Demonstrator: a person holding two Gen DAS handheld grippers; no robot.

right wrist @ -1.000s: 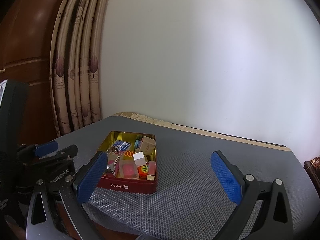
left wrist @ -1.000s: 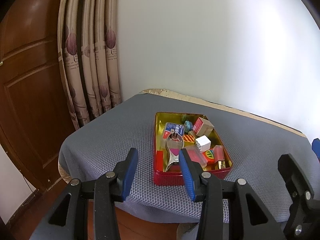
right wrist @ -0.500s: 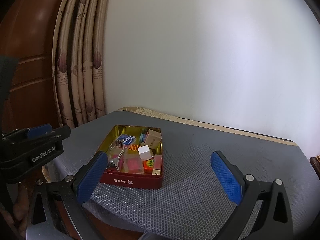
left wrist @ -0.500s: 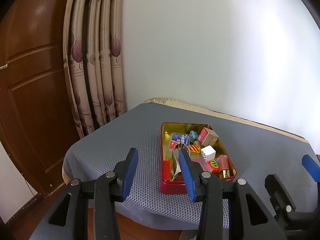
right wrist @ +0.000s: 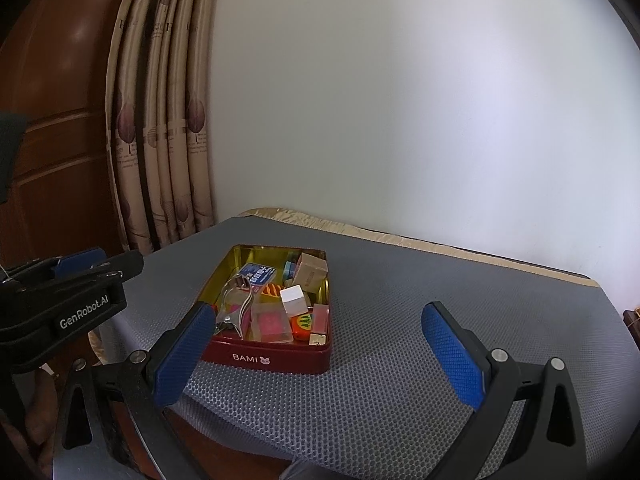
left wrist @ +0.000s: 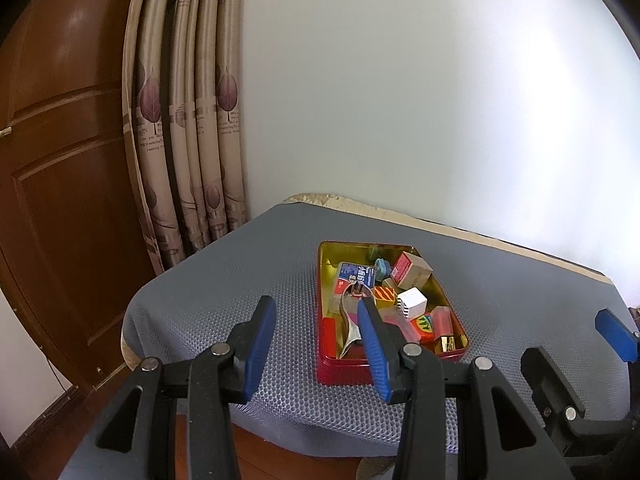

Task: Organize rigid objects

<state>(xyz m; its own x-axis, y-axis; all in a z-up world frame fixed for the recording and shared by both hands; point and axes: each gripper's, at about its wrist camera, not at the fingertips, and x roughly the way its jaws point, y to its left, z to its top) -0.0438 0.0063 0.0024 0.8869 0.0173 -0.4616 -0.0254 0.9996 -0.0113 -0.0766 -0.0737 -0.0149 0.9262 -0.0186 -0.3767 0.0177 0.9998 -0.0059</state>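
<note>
Grey mesh worktop (right wrist: 400, 320) carries a red tin (right wrist: 272, 356) of small items; left gripper (left wrist: 316, 344) and right gripper (right wrist: 320, 356) hover short of it, jaws released, empty.

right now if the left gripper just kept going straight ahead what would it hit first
Probably the grey mat just left of the red tin. The left gripper is open, empty and aimed slightly down; its right finger lines up with the tin's near wall, though depth is unclear.

Tin (right wrist: 276, 356) of small objects (right wrist: 294, 300) on table (right wrist: 400, 380), before wall (right wrist: 400, 100).
</note>
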